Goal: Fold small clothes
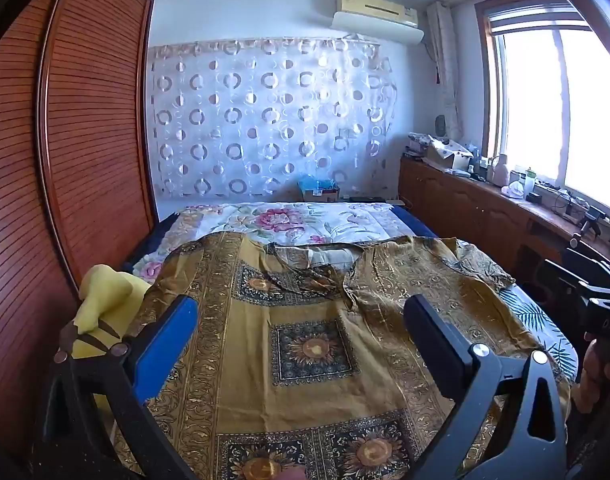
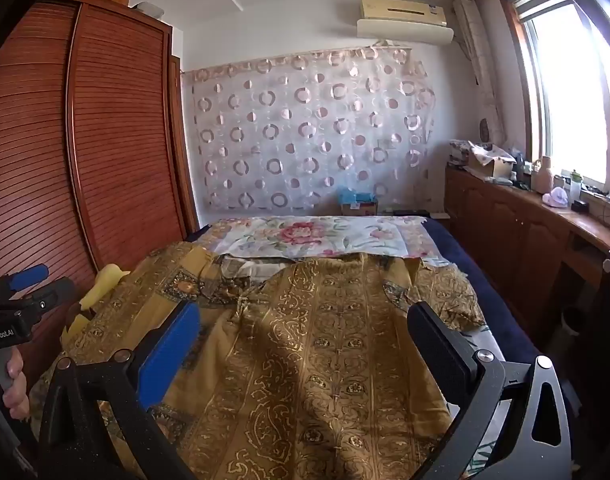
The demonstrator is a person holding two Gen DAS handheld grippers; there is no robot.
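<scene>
"GenRobot.AI" stands on the left tongs' body [image 2: 3, 334]; "DAS" shows on the right tongs' [image 1: 605, 322].

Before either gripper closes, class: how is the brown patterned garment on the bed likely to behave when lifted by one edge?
The brown patterned garment will probably droop: its sleeve already lies crumpled. It looks thin and light, following the bed beneath. It may slide and bunch if pushed, since wrinkles gather around the neckline.

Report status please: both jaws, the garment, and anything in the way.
Left gripper and right gripper open, holding nothing, above the cloth. Golden patterned garment spread flat on the bed, not yet folded. Yellow item at its left edge, partly underneath.
</scene>
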